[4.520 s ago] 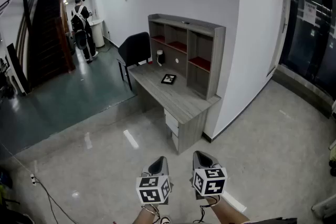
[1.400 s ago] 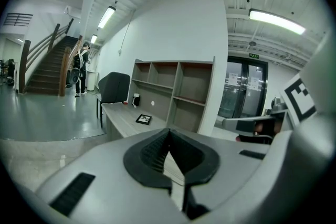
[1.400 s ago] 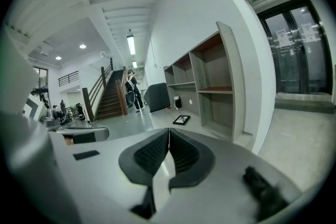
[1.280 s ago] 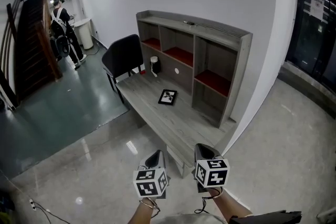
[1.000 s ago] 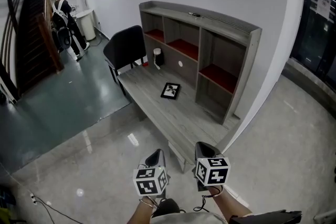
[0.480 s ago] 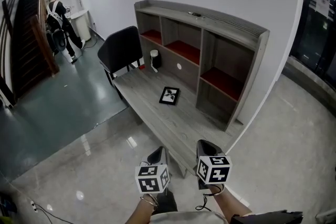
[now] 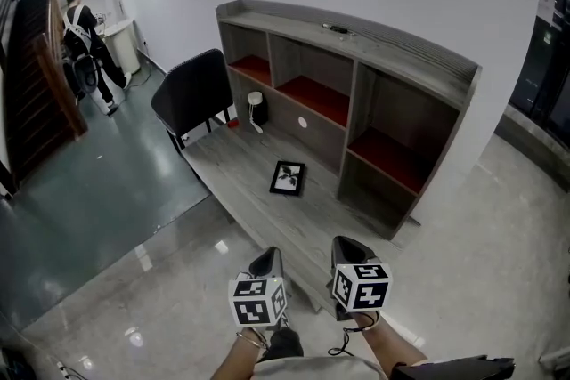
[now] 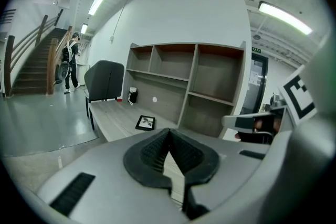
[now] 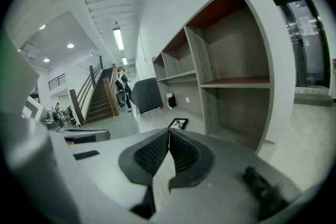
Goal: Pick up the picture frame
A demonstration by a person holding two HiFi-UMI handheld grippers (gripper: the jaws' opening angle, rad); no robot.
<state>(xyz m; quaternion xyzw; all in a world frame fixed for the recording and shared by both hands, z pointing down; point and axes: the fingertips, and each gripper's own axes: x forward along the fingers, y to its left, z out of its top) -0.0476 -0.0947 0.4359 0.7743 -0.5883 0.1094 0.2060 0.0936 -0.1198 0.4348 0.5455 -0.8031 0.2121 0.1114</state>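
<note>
On the table (image 7: 245,182), frame (image 7: 287,177) lies flat in front of the shelf (image 7: 356,102), well apart from left claw (image 7: 268,260) and right claw (image 7: 346,248). Head view alone shows both wrists, side by side at the bottom edge. Gripper views alone show jaws: each pair pressed together, nothing between. Both claws tilt slightly down, toward the table.

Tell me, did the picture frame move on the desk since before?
No. The picture frame lies flat on the same patch of the desk, in front of the shelf unit, as before. Only the view came closer.
</note>
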